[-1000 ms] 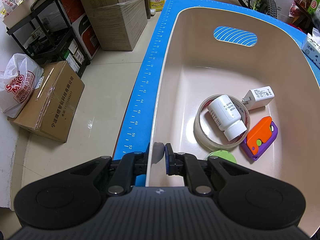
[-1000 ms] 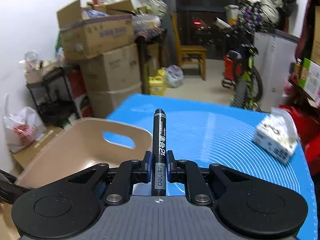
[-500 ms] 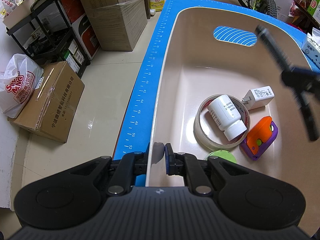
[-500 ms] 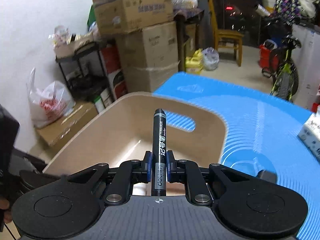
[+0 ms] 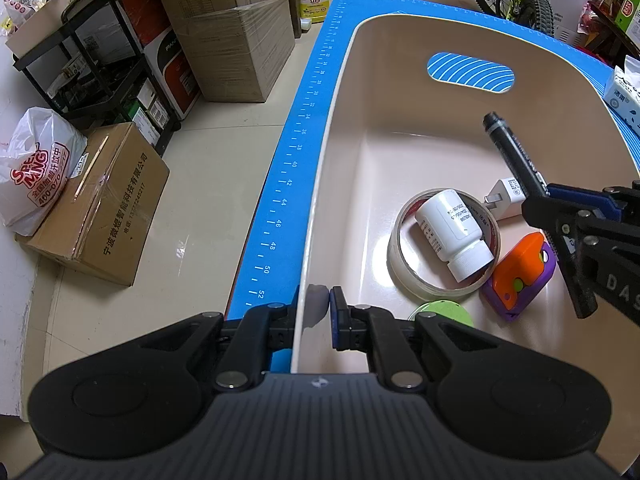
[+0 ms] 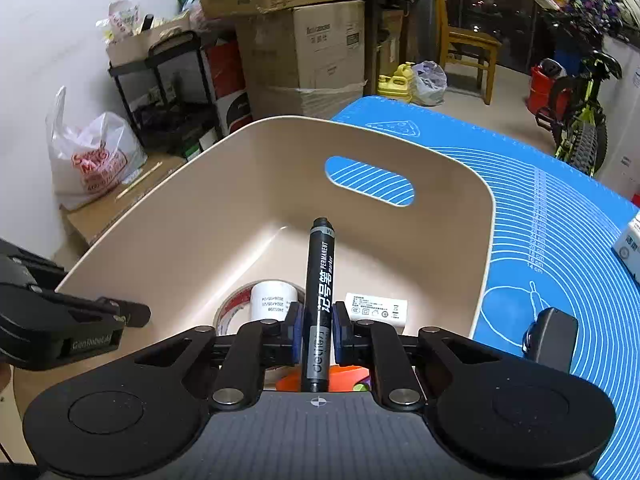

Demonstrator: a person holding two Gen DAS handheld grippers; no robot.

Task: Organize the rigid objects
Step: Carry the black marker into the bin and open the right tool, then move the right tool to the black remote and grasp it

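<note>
Gripping the marker (image 6: 319, 280) in my right gripper (image 6: 316, 334) above the bin (image 6: 482, 248); my left gripper (image 5: 316, 316) clamps its rim.

Right hand-held gripper (image 6: 316, 330) carried marker (image 6: 320, 292) over bin (image 6: 484, 216).

Left gripper (image 5: 316, 314) clamped on the near wall of the beige bin (image 5: 340, 128), which sits on a blue mat (image 5: 296, 140). Inside lie a tape roll (image 5: 404, 276) ringing a white bottle (image 5: 452, 232), a white charger (image 5: 506, 200), an orange-purple toy (image 5: 520, 276) and a green disc (image 5: 444, 314). Right gripper (image 5: 560, 200) holds a black marker (image 5: 510, 152) above them.
</note>
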